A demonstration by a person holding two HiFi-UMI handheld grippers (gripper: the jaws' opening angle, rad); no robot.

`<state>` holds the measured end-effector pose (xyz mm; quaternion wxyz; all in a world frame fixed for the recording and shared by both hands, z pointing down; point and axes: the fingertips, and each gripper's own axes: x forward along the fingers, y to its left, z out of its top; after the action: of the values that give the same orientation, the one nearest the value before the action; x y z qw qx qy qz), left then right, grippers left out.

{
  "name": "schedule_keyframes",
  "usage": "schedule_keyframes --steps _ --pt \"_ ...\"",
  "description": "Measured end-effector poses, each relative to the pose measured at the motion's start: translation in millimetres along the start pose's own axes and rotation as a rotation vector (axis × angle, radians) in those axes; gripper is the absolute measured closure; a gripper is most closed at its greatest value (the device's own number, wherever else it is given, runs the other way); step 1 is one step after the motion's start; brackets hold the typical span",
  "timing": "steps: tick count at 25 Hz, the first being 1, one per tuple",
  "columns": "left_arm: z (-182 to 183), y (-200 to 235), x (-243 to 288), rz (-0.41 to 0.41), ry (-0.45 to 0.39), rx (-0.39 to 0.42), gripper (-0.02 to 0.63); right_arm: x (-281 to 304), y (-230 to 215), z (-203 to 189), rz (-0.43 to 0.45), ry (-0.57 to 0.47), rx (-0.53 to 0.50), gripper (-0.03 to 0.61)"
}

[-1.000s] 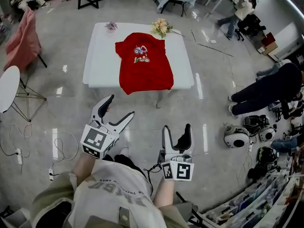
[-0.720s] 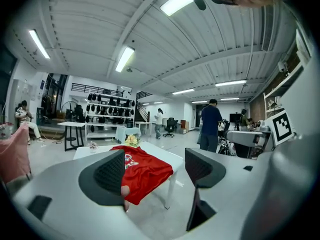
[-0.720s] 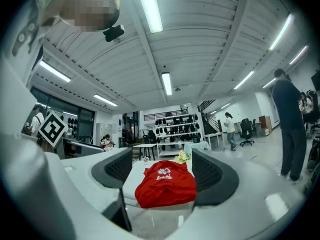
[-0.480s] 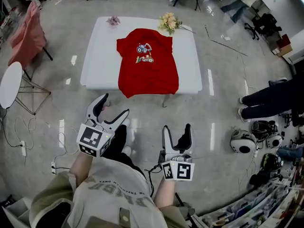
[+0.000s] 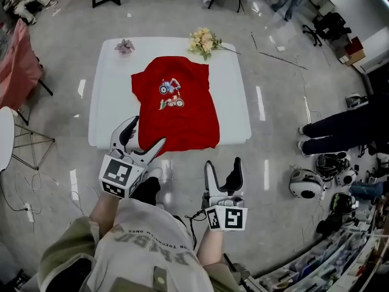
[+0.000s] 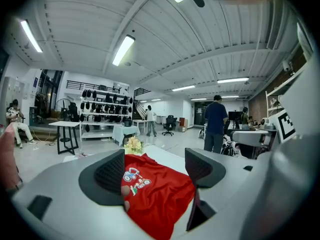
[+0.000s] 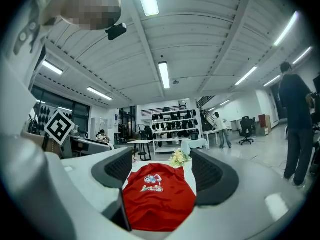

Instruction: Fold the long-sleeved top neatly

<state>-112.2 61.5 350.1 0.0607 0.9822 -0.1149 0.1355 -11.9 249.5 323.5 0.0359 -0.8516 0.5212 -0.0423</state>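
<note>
A red top (image 5: pixel 174 103) with a cartoon print lies spread on a white table (image 5: pixel 106 99), its hem hanging over the near edge. It also shows in the left gripper view as the red top (image 6: pixel 155 191) and in the right gripper view as the red top (image 7: pixel 157 196). My left gripper (image 5: pixel 144 140) is open and empty, held in the air just short of the table's near edge, by the hem's left corner. The right gripper (image 5: pixel 222 171) is open and empty too, above the floor and nearer to me than the table.
A flower bouquet (image 5: pixel 203 41) and a small pink flower (image 5: pixel 124 45) sit at the table's far edge. A white side table (image 5: pixel 5 132) and a pink-draped chair (image 5: pixel 13 56) stand left. A person (image 5: pixel 340 125), helmets (image 5: pixel 305 183) and clutter are on the right.
I have come closer to the table, so it and the red top sit nearer both grippers. The left gripper now reaches the table's near edge. Both stay open.
</note>
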Motion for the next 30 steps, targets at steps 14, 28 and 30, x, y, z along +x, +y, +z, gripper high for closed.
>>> schedule_keyframes --steps 14,28,30 --pt "14 92 96 0.017 0.021 -0.066 0.256 131 -22 5 0.011 0.044 -0.053 0.216" --pt "12 109 179 0.232 0.053 -0.115 0.256 247 -103 -10 0.244 0.104 -0.061 0.216" --pt "11 110 190 0.277 0.057 -0.124 0.256 267 -113 -13 0.304 0.117 -0.071 0.216"
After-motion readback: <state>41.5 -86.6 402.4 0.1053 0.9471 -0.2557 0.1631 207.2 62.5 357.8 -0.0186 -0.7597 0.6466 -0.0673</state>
